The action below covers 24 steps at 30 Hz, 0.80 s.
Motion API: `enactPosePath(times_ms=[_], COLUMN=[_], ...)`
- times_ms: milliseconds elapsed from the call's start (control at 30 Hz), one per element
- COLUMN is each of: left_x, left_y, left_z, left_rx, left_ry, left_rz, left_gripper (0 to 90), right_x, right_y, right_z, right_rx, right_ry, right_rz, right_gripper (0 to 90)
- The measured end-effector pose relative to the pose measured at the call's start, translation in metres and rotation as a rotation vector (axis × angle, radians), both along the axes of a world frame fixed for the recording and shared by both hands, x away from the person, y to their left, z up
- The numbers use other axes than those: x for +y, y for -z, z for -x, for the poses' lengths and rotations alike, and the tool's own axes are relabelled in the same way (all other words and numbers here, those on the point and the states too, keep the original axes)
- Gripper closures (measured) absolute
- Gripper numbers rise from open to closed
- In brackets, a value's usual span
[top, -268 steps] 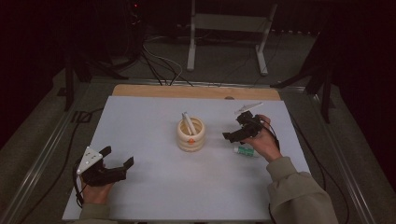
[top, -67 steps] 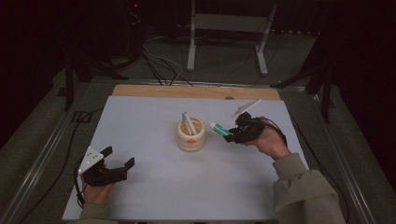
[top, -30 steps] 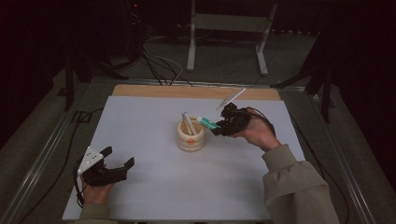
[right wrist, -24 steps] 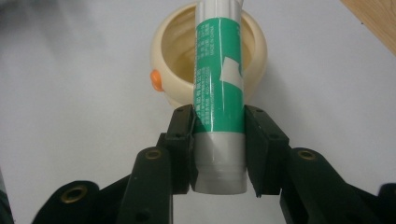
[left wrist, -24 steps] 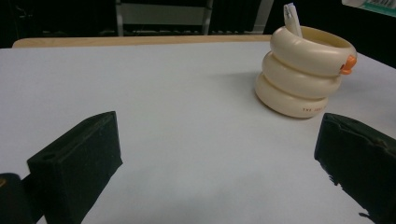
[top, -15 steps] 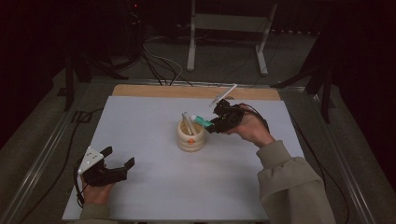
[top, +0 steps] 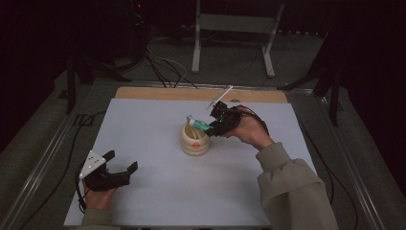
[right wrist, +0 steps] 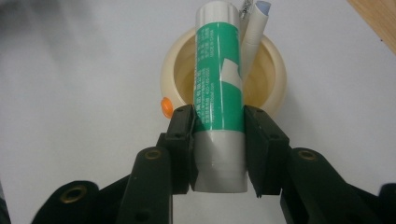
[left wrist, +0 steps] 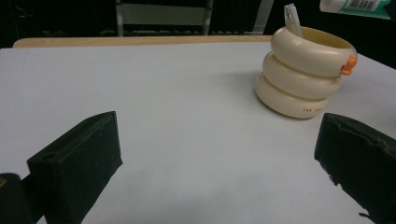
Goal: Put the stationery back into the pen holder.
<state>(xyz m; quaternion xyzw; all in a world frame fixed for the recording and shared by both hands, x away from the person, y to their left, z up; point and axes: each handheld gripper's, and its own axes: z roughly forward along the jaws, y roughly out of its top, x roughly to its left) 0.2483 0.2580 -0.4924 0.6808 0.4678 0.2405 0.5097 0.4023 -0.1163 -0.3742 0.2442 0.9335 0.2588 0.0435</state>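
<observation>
the left gripper [top: 117,168] rests at seven o'clock on the white table [top: 153,124], jaws wide apart with nothing between them. near centre stands the cream ringed cup [top: 195,140]. from its three o'clock, the right gripper [right wrist: 218,140] clamps a green-labelled tube [right wrist: 219,93] above the cup's mouth.

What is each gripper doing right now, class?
Left gripper: open, holding nothing.
Right gripper: closed on the green-labelled tube above the cream cup.
</observation>
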Motion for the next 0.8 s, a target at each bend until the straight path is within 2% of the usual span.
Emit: enactPosePath(times_ms=[800], left_x=[0.001], left_y=[0.000], left_z=[0.000], left_rx=[-0.002], left_ry=[-0.001], left_rz=[0.003], left_gripper=[1.0], right_x=[0.017], right_y=[0.012], right_z=[-0.005], right_rx=[0.022], right_ry=[-0.002], right_rz=[0.029], right_gripper=[65.0])
